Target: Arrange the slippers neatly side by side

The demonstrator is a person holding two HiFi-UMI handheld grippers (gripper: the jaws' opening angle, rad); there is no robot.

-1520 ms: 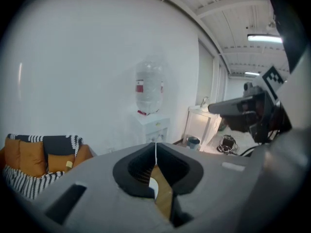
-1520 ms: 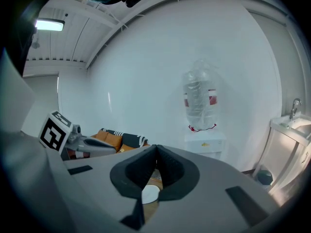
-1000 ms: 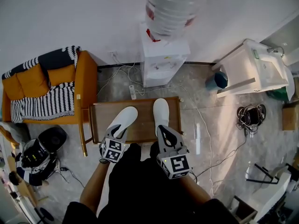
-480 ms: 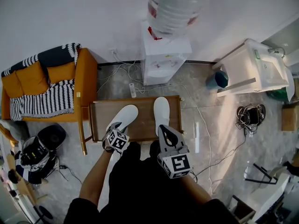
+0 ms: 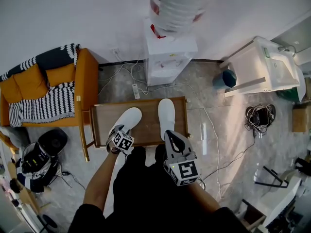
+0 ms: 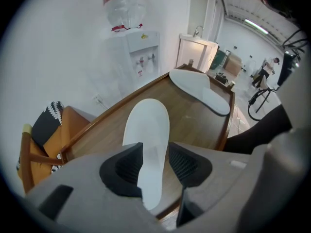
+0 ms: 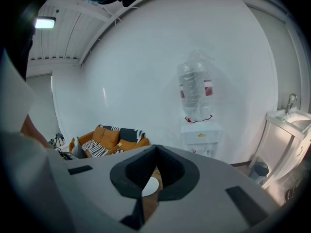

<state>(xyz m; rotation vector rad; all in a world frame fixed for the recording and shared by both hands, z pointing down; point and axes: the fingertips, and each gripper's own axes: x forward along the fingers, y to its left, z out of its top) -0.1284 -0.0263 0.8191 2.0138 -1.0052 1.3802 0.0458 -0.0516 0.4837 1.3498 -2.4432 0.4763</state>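
Left gripper [image 6: 154,153]: jaws apart, having just been opening, one pad on either side of the heel of the left slipper [image 6: 146,125]. This slipper lies flat on the wooden table [image 6: 194,125], heel at the near rim, toe angled toward the right slipper [image 5: 166,114]. Bare wood separates the two. Right gripper [image 7: 154,171]: jaws closed, empty, over the near rim. Water bottle [image 5: 177,6]: red label, print illegible.

- My left gripper [image 6: 154,168]: smooth grey shell, black ribbed pads [image 6: 124,169].
- My right gripper [image 7: 156,147]: the same grey shell and black pads.
- Each carries a cube [image 5: 183,170] with black-and-white square markers.
- I wear black trousers [image 5: 141,193] and black short sleeves [image 5: 81,219].
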